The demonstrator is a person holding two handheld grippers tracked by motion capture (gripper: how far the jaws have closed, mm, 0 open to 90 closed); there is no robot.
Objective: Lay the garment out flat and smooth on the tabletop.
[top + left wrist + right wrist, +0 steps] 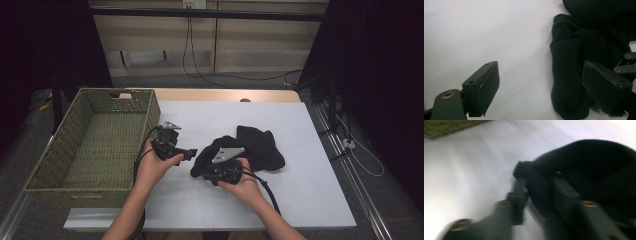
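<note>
Black cloth (252,145) on white tabletop (310,190), right tool (537,192) clamped on it.

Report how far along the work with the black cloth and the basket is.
Done: nothing shows in the woven basket so far. In hand: the right gripper has its jaws closed on a fold of the black cloth, which lies bunched on the white table; the left gripper waits open beside it. Left: probably lifting the cloth and getting it into the basket.

left gripper (187,154): black, brass screws | right gripper (199,172): grey three-cornered plate, black cable
</note>
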